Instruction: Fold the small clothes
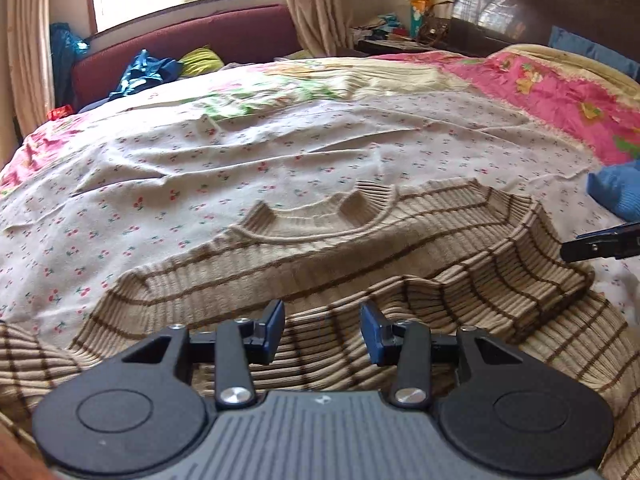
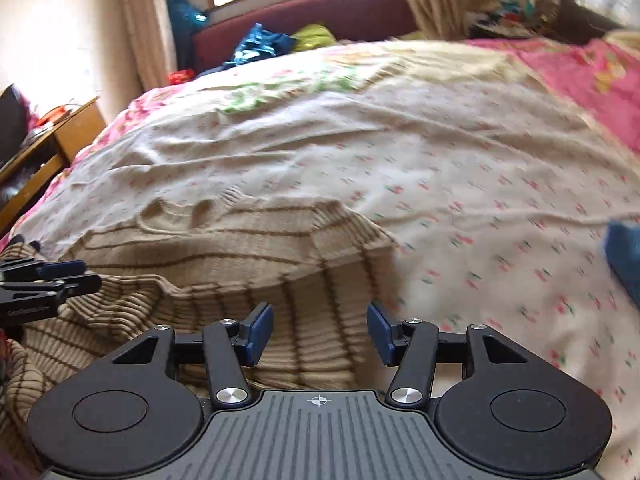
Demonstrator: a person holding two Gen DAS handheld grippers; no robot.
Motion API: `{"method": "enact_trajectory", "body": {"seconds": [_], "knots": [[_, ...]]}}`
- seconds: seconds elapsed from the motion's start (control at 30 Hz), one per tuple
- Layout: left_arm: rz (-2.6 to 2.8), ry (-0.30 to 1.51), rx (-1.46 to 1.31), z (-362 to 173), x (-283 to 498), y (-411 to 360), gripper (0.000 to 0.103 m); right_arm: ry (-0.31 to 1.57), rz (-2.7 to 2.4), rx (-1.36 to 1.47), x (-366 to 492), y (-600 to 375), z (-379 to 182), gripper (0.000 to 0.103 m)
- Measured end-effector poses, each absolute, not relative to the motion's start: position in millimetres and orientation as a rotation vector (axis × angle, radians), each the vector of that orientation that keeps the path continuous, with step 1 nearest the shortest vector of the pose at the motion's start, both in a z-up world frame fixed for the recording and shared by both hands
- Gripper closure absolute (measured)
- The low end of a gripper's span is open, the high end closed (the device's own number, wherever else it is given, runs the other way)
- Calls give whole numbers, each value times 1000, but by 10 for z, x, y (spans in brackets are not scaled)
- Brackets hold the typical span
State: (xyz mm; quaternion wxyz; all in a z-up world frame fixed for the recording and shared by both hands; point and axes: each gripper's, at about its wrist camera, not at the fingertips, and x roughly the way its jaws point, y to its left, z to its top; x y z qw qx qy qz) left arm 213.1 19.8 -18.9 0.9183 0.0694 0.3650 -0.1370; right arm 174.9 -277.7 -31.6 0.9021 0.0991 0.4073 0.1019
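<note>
A beige sweater with brown stripes point(image 1: 328, 256) lies on the bed, collar pointing away, partly folded with its right sleeve laid over the body. My left gripper point(image 1: 322, 330) is open and empty, hovering over the sweater's lower middle. My right gripper point(image 2: 320, 330) is open and empty above the sweater's right edge point(image 2: 312, 312). The right gripper's tip shows at the right side of the left wrist view point(image 1: 600, 242). The left gripper shows at the left side of the right wrist view point(image 2: 44, 284).
The bed has a white cherry-print sheet point(image 1: 280, 160) and a pink floral blanket point(image 1: 560, 96). A blue garment point(image 1: 618, 190) lies at the right. A maroon sofa point(image 1: 192, 44) with clothes stands by the window. A wooden desk point(image 2: 44, 148) is at the left.
</note>
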Motion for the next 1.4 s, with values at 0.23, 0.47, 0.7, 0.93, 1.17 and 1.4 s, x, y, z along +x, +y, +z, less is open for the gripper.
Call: {"method": "enact_trajectory", "body": {"seconds": [0.23,0.47,0.7,0.93,1.17,1.4], "knots": [[-343,804,290,-467,2287,-260,45,883,402,508,2042,-2859,-720,32],[-352,809,357,-499,2386,-608,42,842,380,450,2105,-2926,-520,89],[-455,735,421,-442,2494,-1540,44,819,247,445,2156,-3587,-314,98],[-404,745,425,-313,2426,-1269,42,855,259,421,1977,-3535,-247,81],[-202,819,259,-338,2029,-140,39,757,219,297,1524,-3209,80,78],[-78,748,65,44,1337,809,39,747,573,113,1604,-1711,438,78]]}}
